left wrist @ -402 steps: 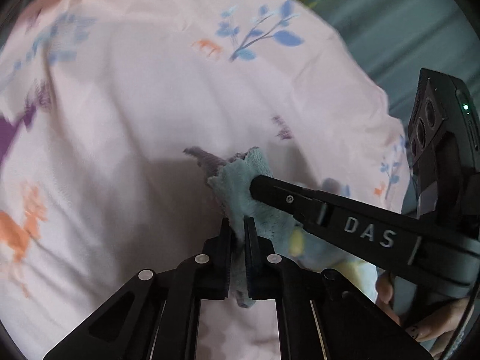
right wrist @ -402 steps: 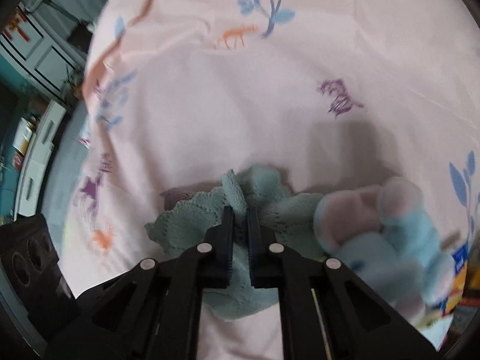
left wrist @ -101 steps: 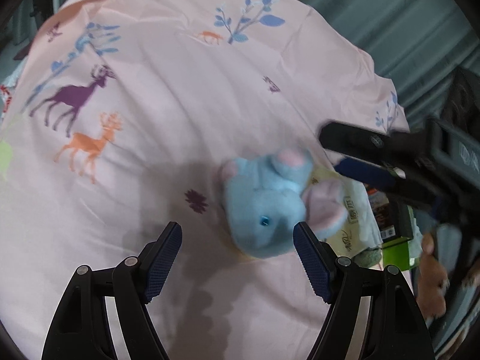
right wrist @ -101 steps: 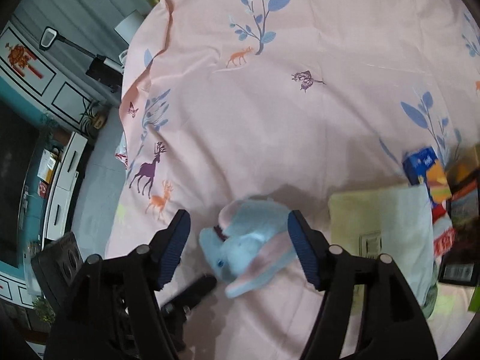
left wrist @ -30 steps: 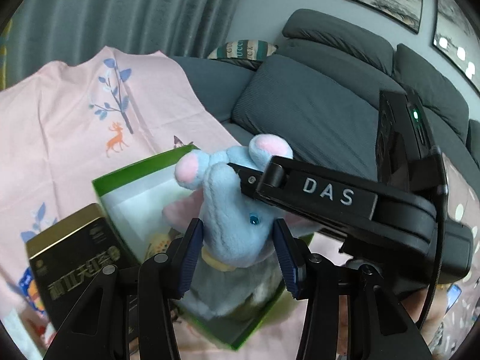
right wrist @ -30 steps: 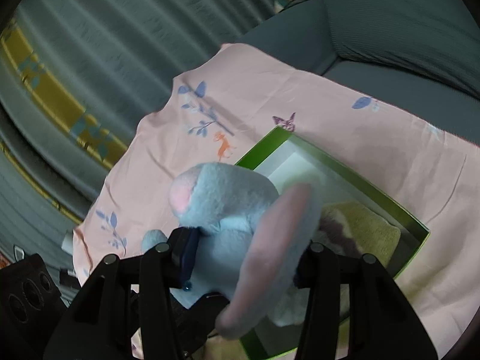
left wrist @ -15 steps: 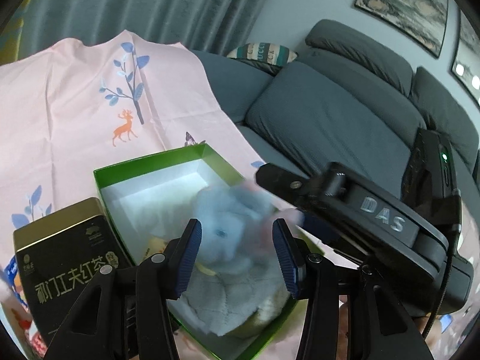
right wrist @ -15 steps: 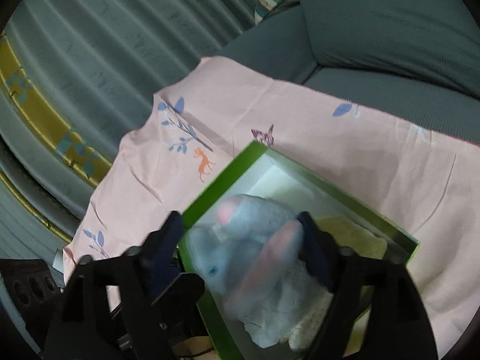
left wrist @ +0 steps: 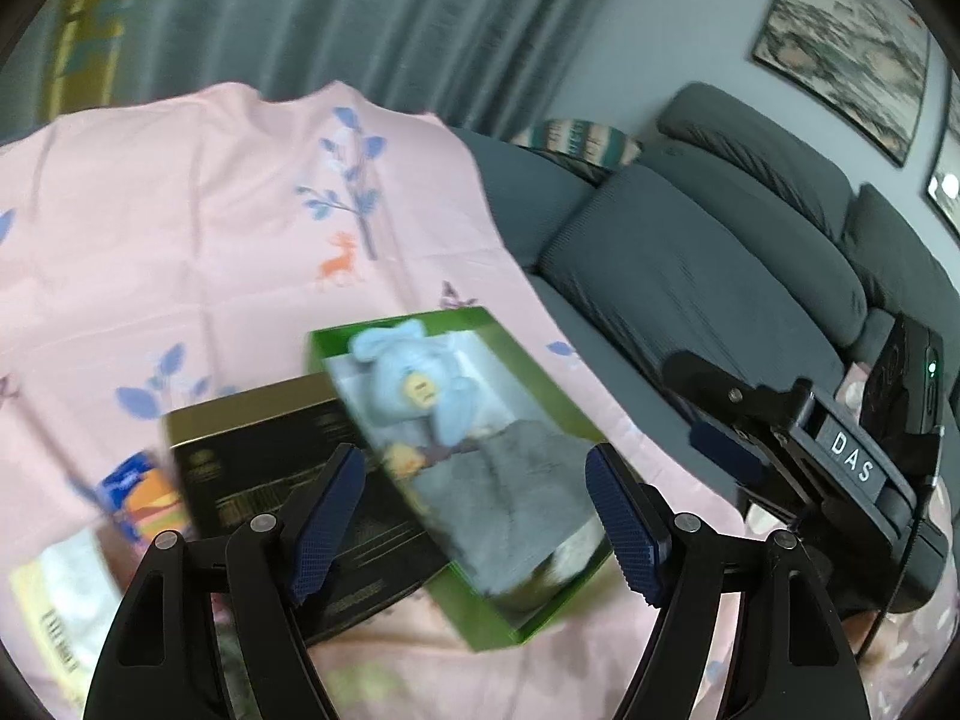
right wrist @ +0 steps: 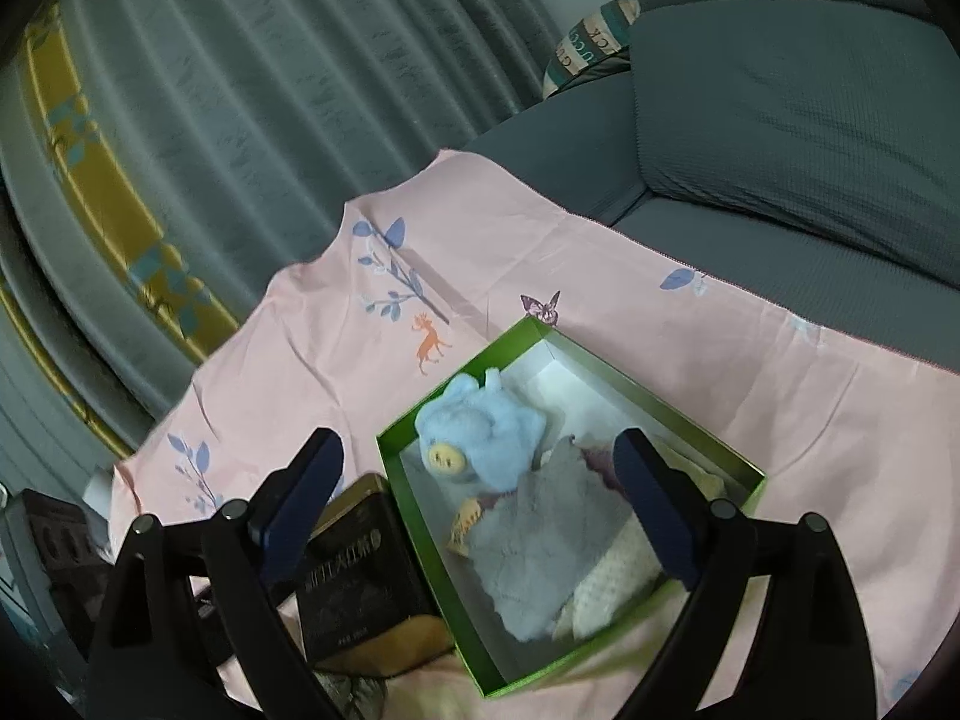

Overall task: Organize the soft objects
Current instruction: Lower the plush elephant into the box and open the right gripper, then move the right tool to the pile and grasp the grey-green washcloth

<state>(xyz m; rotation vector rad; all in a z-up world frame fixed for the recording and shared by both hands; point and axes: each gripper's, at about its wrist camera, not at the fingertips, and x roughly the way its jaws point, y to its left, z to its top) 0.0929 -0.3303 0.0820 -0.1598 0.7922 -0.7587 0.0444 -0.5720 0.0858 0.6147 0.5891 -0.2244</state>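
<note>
A light blue plush elephant [right wrist: 480, 438] lies in the far end of the green box [right wrist: 600, 360], head down with its yellow label showing. A grey-blue knitted cloth [right wrist: 534, 546] and a cream one fill the near end. In the left wrist view the plush elephant [left wrist: 414, 384] and the green box [left wrist: 540, 612] appear blurred. My left gripper [left wrist: 474, 522] hangs above the box, its jaws opening with nothing pressed between them. My right gripper [right wrist: 480, 510] also stands above the box, jaws opening and empty; in the left wrist view the right gripper [left wrist: 708, 414] reaches in from the right.
A black and gold tin [right wrist: 360, 588] stands against the box's left side. A small blue and orange packet [left wrist: 141, 492] and a pale packet [left wrist: 54, 606] lie near left. The pink printed sheet [right wrist: 510, 228] covers a grey sofa [right wrist: 780, 120]; curtains hang behind.
Both grippers let go of the plush elephant, which dropped into the green box. Both sets of jaws spread wide and the grippers drew back and up from the box.
</note>
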